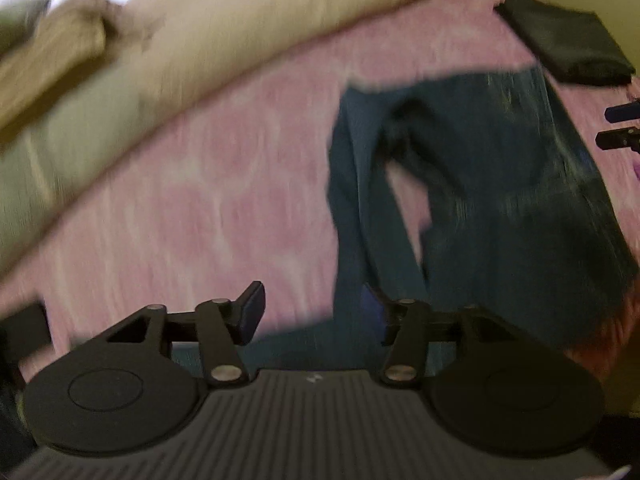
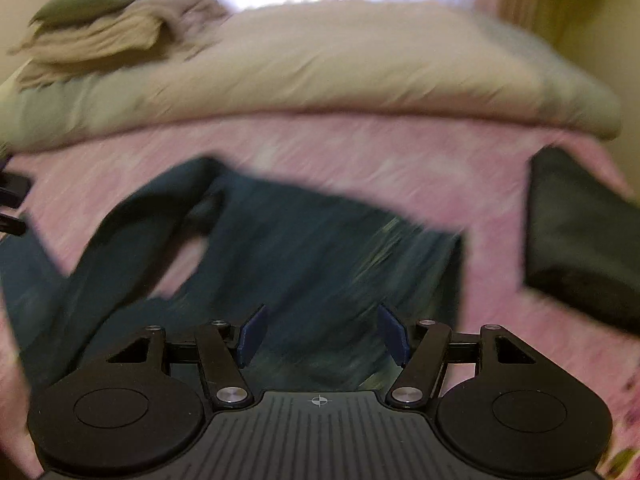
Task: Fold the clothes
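I am holding my left claw (image 1: 316,314) low over the bed, and its two fingers are standing wide apart with nothing between them. The left finger (image 1: 252,308) is showing clearly against the pink bedsheet (image 1: 200,200); the right one is lying in front of the dark blue jeans (image 1: 500,200) and is hard to separate from the cloth because of the blur. I cannot tell if it is touching the fabric.

My right claw (image 2: 322,336) is also standing open — both blue pads (image 2: 252,334) are well apart, and only the jeans (image 2: 300,248) are showing in the gap beyond them, not gripped. The jeans are lying spread on the pink bedsheet (image 2: 360,152), with the two legs parting so that a patch of pink is showing between them. In the left view the other claw's fingertips (image 1: 620,126) are appearing at the right edge, just beside the jeans.

A folded dark garment (image 2: 580,240) is resting on the sheet to the right of the jeans, apart from them. Behind everything a beige duvet (image 2: 340,68) is lying bunched across the bed, and a pile of beige and grey bedding (image 2: 104,28) is sitting on its left end. Both views are smeared by motion — fine details of the denim are not readable.
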`<state>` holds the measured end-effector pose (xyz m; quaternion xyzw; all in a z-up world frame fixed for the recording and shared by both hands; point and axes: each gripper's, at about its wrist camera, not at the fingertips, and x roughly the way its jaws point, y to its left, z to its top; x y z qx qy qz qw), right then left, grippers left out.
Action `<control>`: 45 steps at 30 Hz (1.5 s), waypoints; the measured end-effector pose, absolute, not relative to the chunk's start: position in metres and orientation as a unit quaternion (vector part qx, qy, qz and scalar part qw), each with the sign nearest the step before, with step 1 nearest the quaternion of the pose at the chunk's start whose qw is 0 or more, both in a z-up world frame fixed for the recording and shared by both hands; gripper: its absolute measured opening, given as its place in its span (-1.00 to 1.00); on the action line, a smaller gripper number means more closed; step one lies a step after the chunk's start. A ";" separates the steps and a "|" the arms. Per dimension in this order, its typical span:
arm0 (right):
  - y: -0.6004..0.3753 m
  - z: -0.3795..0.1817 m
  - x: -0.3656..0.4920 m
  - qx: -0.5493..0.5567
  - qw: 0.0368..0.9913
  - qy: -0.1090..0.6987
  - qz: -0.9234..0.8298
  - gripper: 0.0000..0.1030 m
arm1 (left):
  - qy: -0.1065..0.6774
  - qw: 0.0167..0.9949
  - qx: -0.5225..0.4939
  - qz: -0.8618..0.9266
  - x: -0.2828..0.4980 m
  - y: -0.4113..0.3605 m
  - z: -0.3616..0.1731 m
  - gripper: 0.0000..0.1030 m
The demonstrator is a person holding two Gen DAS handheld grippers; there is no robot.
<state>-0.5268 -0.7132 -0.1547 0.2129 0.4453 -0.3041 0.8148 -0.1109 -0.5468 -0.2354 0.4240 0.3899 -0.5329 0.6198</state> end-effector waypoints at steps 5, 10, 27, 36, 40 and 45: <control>-0.649 -0.197 -0.501 0.285 0.787 0.493 -0.239 0.24 | 0.466 0.580 0.395 -0.538 -0.122 -0.479 -0.272 0.04; -0.603 -0.219 -0.475 0.307 0.762 0.514 -0.245 0.24 | 0.505 0.530 0.357 -0.580 -0.140 -0.460 -0.315 0.04; -0.550 -0.208 -0.453 0.295 0.734 0.537 -0.293 0.24 | 0.300 0.758 0.402 -0.418 0.122 -0.488 -0.190 -0.56; -0.563 -0.245 -0.506 0.392 0.668 0.512 -0.370 0.24 | 0.201 0.627 0.608 -0.444 0.041 -0.385 -0.304 -0.25; -0.569 -0.263 -0.538 0.468 0.636 0.442 -0.425 0.24 | 0.115 0.524 0.701 -0.471 0.002 -0.324 -0.371 -0.17; -0.559 -0.284 -0.558 0.515 0.613 0.380 -0.464 0.24 | 0.059 0.492 0.730 -0.470 0.006 -0.299 -0.412 -0.17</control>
